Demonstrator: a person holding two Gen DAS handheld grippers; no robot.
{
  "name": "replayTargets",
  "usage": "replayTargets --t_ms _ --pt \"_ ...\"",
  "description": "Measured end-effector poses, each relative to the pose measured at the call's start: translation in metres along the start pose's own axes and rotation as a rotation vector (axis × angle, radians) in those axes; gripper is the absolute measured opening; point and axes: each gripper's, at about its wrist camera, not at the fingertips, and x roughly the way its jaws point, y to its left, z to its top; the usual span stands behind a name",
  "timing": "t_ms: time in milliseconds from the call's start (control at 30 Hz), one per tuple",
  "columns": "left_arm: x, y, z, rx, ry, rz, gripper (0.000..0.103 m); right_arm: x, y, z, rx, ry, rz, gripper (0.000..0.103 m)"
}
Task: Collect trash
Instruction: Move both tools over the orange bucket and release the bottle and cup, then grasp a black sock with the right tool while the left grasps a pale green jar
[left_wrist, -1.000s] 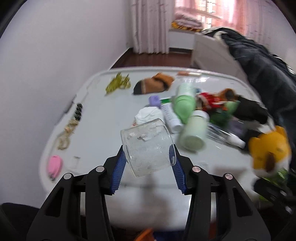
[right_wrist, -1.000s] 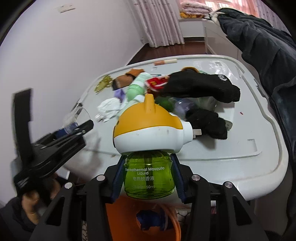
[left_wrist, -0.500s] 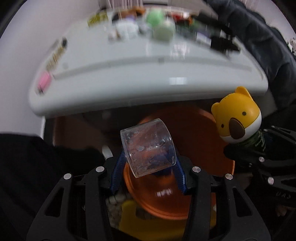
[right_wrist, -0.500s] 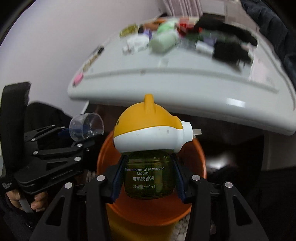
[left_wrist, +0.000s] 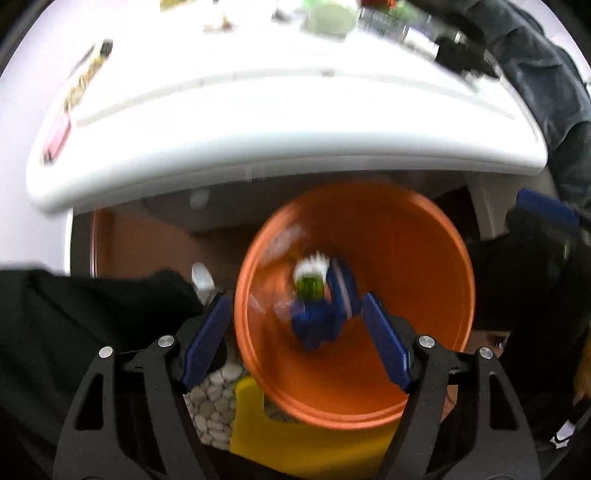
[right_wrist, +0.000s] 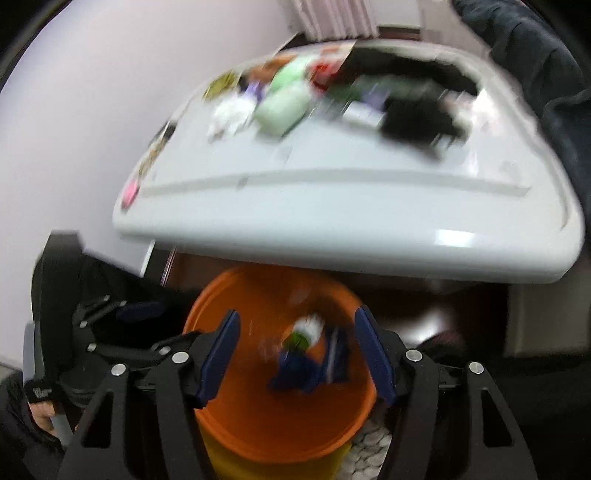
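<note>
An orange bin (left_wrist: 406, 258) stands under the white table's front edge (left_wrist: 258, 147), and both grippers point down into it. My left gripper (left_wrist: 295, 339) is opening, with nothing between its blue pads. My right gripper (right_wrist: 297, 358) is opening too and is likewise empty. The green mosquito-liquid bottle (left_wrist: 310, 282) with its white and yellow cap shows as a blur inside the bin (right_wrist: 258, 424), beside blue trash (left_wrist: 317, 325). From the right wrist view the bottle (right_wrist: 304, 334) lies above the blue trash (right_wrist: 306, 365). The clear cup is a faint smear at most.
On the table (right_wrist: 332, 221) lie pale green bottles (right_wrist: 284, 107), crumpled white paper (right_wrist: 229, 114), black cloth (right_wrist: 417, 118) and a pink item (left_wrist: 55, 140). A dark jacket (left_wrist: 546, 74) hangs at right. A yellow base (left_wrist: 295, 446) and pebbles (left_wrist: 210, 398) lie beneath the bin.
Both grippers have opened. The clear cup left the left jaws and the mosquito bottle left the right jaws; the bottle is now down in the orange bin. The right view swung back toward the table.
</note>
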Motion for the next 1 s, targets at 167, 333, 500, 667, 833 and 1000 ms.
replayTargets --t_ms 167,333,500,667,833,1000 --pt "-0.022 -0.003 0.055 -0.009 -0.122 0.003 0.073 -0.031 -0.03 0.071 -0.018 -0.149 -0.119 0.064" --pt "-0.034 -0.01 0.11 -0.01 -0.238 0.033 0.073 -0.021 -0.051 0.141 -0.119 -0.199 -0.264 0.083" --pt "-0.026 -0.008 0.132 0.022 -0.277 0.061 0.073 0.027 -0.058 0.173 -0.212 -0.134 -0.37 0.081" --pt "-0.012 -0.022 0.151 0.064 -0.29 0.082 0.073 0.026 -0.072 0.185 -0.102 -0.15 -0.305 0.014" --pt "0.004 -0.035 0.167 0.076 -0.318 0.11 0.073 -0.016 -0.085 0.166 0.058 -0.248 -0.141 0.014" --pt "0.026 -0.046 0.187 0.088 -0.321 0.145 0.073 -0.034 -0.078 0.137 0.077 -0.283 -0.072 0.014"
